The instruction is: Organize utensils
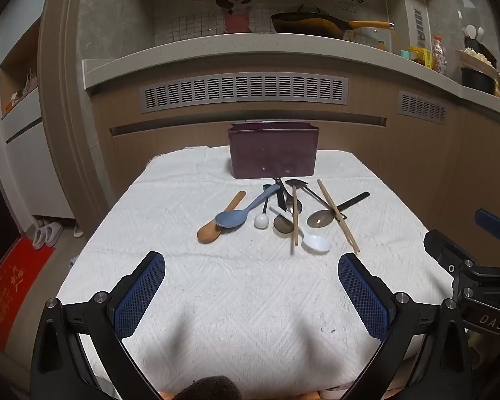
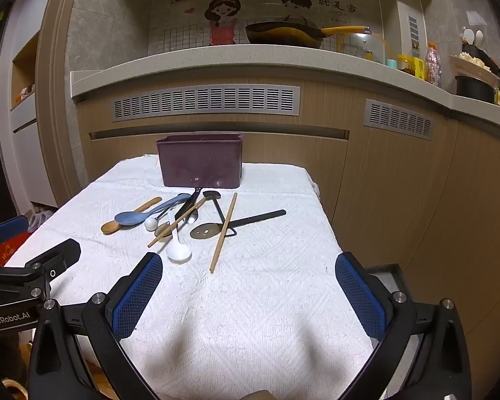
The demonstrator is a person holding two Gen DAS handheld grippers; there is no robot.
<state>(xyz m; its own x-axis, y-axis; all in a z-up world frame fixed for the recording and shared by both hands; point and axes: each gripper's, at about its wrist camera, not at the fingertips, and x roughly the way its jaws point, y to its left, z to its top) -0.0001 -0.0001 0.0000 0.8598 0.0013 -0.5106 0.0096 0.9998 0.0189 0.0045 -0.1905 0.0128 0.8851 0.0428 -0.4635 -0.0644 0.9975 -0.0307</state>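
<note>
Well beyond the open space ahead of the claw, a pale stone countertop [image 1: 216, 48] curved across the kitchen. On it sat a dark wok [image 1: 311, 25] with a yellow handle, up and right of the claw's line. Behind it, wall stickers showed a cartoon girl [image 2: 222, 16] and a cartoon boy [image 2: 295, 3]. Below the countertop, a grey vent grille [image 1: 243, 91] ran along the wooden cabinet front. Far right stood a black pot [image 2: 475, 90] and some yellow jars [image 2: 411, 65]. Low to the left lay a red floor mat [image 1: 11, 286] and pale slippers [image 1: 46, 233].
</note>
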